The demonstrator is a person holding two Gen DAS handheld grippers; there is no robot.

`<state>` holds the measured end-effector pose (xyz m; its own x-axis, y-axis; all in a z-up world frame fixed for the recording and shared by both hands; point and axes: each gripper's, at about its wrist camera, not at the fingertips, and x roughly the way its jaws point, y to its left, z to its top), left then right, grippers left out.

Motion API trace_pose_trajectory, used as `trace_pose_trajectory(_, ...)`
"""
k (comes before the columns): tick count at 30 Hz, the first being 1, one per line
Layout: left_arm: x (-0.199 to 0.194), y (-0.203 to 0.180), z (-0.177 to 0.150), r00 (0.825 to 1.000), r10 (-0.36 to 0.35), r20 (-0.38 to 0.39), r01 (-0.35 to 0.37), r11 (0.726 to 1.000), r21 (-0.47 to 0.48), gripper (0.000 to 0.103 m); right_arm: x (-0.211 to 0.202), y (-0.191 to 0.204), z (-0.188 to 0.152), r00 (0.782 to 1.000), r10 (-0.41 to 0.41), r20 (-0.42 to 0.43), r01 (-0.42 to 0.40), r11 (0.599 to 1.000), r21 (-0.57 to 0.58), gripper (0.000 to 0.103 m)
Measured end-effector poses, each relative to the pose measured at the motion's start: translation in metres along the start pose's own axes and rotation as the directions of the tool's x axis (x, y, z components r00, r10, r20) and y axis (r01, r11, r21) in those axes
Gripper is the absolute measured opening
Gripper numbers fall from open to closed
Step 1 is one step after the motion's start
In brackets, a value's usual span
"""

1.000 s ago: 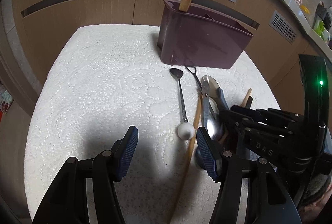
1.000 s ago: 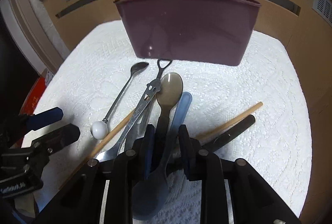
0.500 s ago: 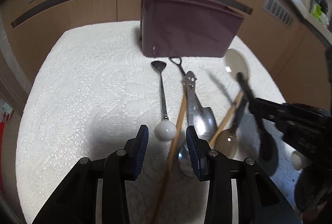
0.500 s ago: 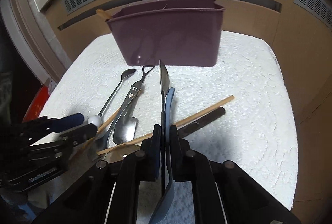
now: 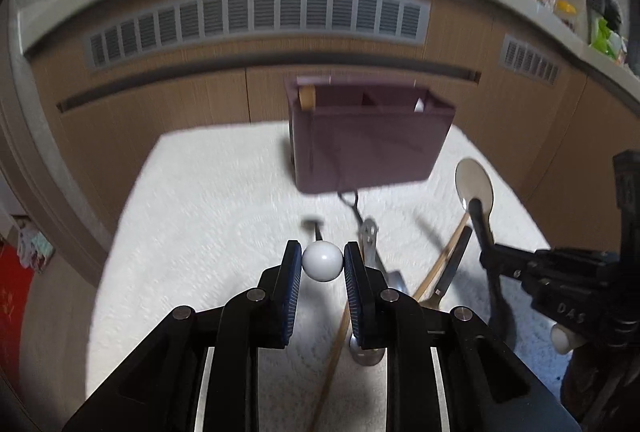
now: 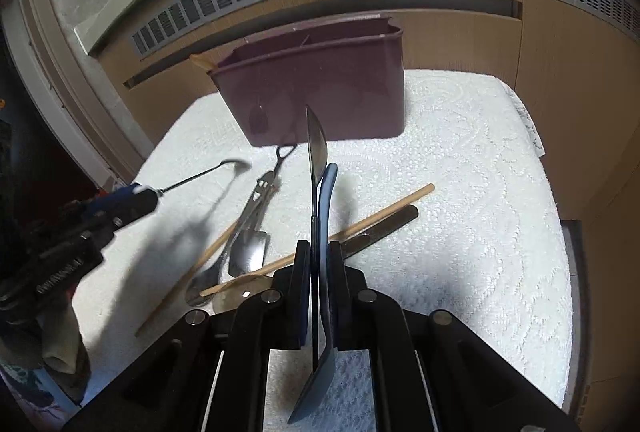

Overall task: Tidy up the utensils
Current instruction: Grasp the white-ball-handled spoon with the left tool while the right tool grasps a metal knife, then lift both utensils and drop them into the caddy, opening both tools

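purple caddy (image 5: 368, 148), wooden handle (image 5: 307, 97) in left compartment

Left tongs (image 5: 322, 266) closing; right tongs (image 6: 319, 264) clamped

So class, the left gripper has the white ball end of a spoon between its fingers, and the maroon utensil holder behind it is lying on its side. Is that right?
Not quite. The left gripper does have the spoon's white ball end between its closing fingers, but the maroon utensil holder stands upright, open top up, as the left wrist view shows.
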<state>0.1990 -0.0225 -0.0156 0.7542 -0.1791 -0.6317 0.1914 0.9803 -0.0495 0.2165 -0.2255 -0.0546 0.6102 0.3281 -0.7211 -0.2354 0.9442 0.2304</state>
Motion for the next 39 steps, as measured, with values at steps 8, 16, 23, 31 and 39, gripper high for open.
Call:
trace_pose_trajectory(8, -0.028, -0.002, 0.013, 0.998, -0.023, 0.064, 0.022, 1.000, 0.020, 0.022, -0.027, 0.004, 0.003, 0.996, 0.013, 0.087, -0.013, 1.000, -0.008, 0.007)
trace_pose_trajectory(16, -0.041, -0.002, 0.013, 0.996, -0.050, 0.079, 0.049, 0.999, 0.010, 0.022, -0.054, 0.013, 0.006, 0.990, 0.049, 0.130, -0.043, 0.998, -0.048, 0.007)
trace_pose_trajectory(23, -0.053, 0.002, 0.018, 0.992, -0.070, 0.101, 0.071, 0.997, -0.001, 0.022, -0.068, 0.020, 0.009, 0.986, 0.017, 0.169, -0.004, 0.997, -0.078, 0.011)
trace_pose_trajectory(31, -0.055, 0.004, 0.016, 0.993, -0.078, 0.093, 0.079, 0.997, -0.010, 0.022, -0.070, 0.016, 0.010, 0.985, -0.035, 0.169, 0.048, 0.996, -0.077, 0.012)
trace_pose_trajectory(39, -0.052, 0.005, 0.017, 0.992, -0.090, 0.086, 0.092, 0.996, -0.017, 0.023, -0.082, 0.013, 0.015, 0.978, -0.078, 0.193, 0.097, 0.991, -0.093, 0.012)
